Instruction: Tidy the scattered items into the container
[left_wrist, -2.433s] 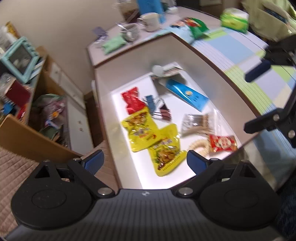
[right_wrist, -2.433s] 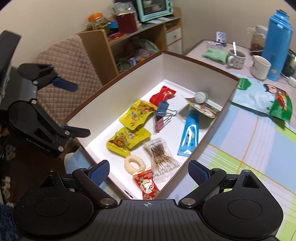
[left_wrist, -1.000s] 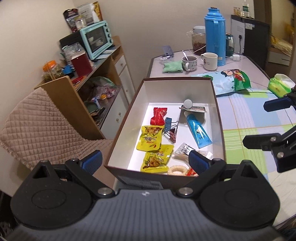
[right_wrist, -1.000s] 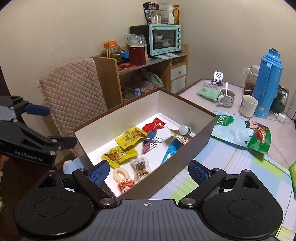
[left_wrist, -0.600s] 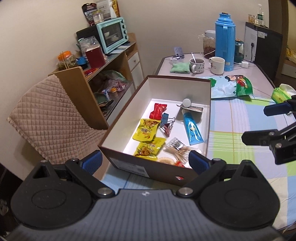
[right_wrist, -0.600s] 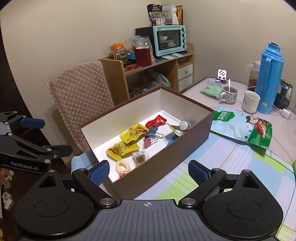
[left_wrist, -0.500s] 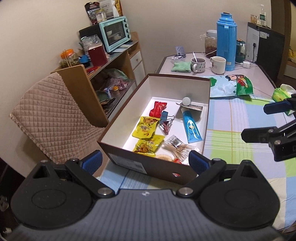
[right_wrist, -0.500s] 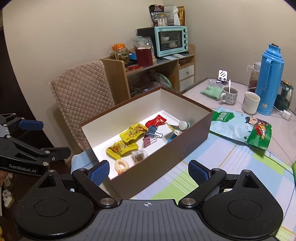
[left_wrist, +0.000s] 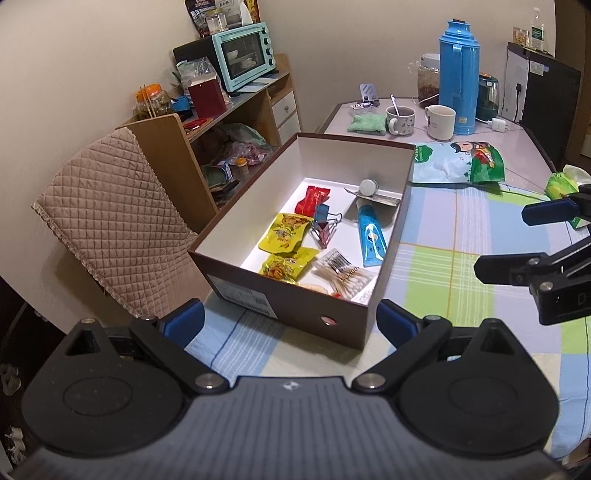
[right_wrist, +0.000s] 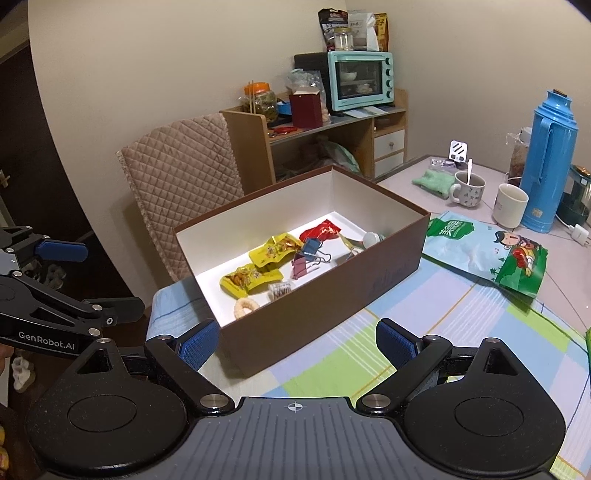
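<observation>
**Both tools wide and empty, the box already filled**

Tool states first: the left tool (left_wrist: 290, 319) and the right tool (right_wrist: 297, 339) each stand wide apart and carry nothing, both held off from the brown cardboard box with the white inside (left_wrist: 280, 295).

That box sits on the tabletop under a checked blue-and-green cloth (left_wrist: 443, 266), close to its near edge. Inside lie two yellow snack sachets (left_wrist: 284, 232), a red sachet (left_wrist: 312, 195), blue and pink binder clips (left_wrist: 323, 225), a blue tube (left_wrist: 371, 240), a clear pack of cotton swabs (left_wrist: 341, 273) and a small white cap (left_wrist: 367, 184).

All of these look light. The sachets are soft, glossy film, likely slippery, best pinched at a sealed edge. The clips are stiff; take them by the body. The swab pack would crumple.

A large green-and-white printed bag (right_wrist: 484, 254) lies flat outside, just beside the box; it is limp, so I would grip a corner.

Beyond stand two mugs (right_wrist: 467, 188), a blue thermos (right_wrist: 550, 158), a quilted chair (right_wrist: 181, 184) and a mint oven (right_wrist: 360, 79).
</observation>
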